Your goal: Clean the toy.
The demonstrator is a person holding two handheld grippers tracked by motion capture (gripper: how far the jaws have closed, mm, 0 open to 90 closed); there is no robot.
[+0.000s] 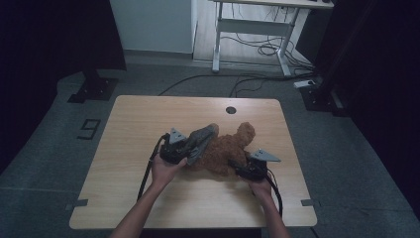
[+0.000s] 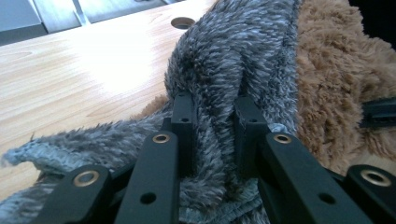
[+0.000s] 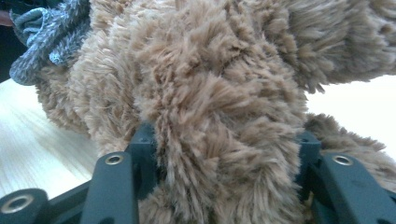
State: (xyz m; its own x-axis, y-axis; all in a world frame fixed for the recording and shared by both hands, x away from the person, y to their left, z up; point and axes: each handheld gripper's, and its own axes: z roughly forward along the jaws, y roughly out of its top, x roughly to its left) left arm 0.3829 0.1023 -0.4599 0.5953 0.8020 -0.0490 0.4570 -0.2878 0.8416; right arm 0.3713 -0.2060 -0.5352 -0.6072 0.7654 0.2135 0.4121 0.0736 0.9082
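1. Black fingers (image 2: 247, 121) of the left gripper (image 2: 215, 126) sit at the bottom of the left gripper view, pinched tight on a fold of grey fleece cloth (image 2: 233, 56).
2. Brown plush toy (image 1: 225, 148) lies at the centre of the tabletop (image 1: 148, 114) in the high view, with the cloth draped over its left end.
3. Right gripper (image 3: 224, 154) has its fingers (image 3: 142, 144) about half apart, straddling a thick limb of the toy; whether they press on it I cannot tell.
4. Risks, as I judge them:
   - The cloth may drag the toy along if it snags in the fur.
   - The toy may slide free if the right grip is loose.
   - The thin pinch could slip off the fleece.
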